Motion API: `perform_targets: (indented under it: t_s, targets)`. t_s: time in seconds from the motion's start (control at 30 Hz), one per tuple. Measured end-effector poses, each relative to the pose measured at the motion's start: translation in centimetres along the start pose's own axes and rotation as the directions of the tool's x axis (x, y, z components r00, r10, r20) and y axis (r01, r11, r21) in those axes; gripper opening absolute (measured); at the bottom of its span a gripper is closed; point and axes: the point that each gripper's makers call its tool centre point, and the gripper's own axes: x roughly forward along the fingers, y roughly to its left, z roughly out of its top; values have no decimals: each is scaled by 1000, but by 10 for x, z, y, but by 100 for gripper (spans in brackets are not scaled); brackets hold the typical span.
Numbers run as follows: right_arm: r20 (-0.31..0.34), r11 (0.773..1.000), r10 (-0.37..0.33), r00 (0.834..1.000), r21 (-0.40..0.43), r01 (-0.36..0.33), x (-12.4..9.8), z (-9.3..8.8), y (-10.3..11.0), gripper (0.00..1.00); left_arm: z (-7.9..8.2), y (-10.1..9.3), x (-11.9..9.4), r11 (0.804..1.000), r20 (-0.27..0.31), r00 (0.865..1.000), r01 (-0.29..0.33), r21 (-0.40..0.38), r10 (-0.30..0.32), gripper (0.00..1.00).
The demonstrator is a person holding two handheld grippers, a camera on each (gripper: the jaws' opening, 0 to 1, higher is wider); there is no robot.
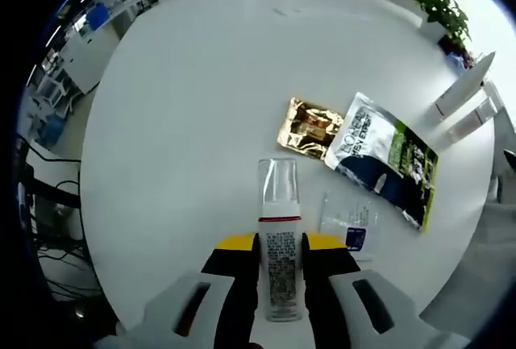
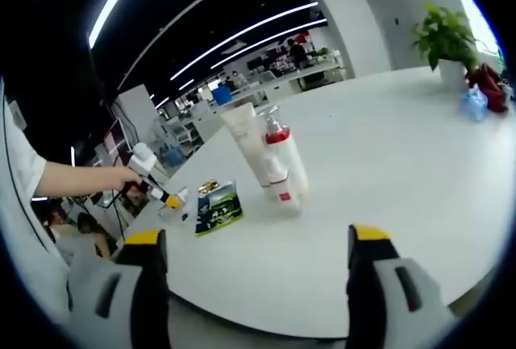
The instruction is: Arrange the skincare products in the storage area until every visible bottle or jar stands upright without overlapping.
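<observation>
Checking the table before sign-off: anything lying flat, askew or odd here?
Yes. Three sachets lie flat on the white table: a gold one, a dark green-and-white one and a small clear one. The left gripper is shut on a clear-capped bottle. The tubes and pump bottle stand clustered, apparently overlapping.

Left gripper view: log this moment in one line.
left tongs: shut on bottle | right tongs: open, empty | pump bottle, tube: upright | sachets: flat on table
</observation>
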Motion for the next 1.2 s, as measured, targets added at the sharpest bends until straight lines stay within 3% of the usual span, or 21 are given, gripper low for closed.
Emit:
perform_targets:
  t_s: [0.53, 0.9, 1.07, 1.2]
  targets:
    - [26, 1000, 11, 1000, 6, -11, -2, 4, 2, 89, 7, -19, -18, 999, 71, 996, 49, -7, -49, 17]
    - [39, 1000, 24, 999, 8, -24, -3, 6, 5, 88, 8, -49, -38, 991, 155, 981, 126, -42, -118, 17]
    - [37, 999, 32, 999, 4, -32, -2, 6, 6, 87, 9, -72, -48, 980, 211, 961, 192, -45, -178, 17]
    - [40, 999, 38, 998, 6, -38, -3, 6, 7, 86, 9, -89, -55, 959, 257, 937, 267, -93, -236, 17]
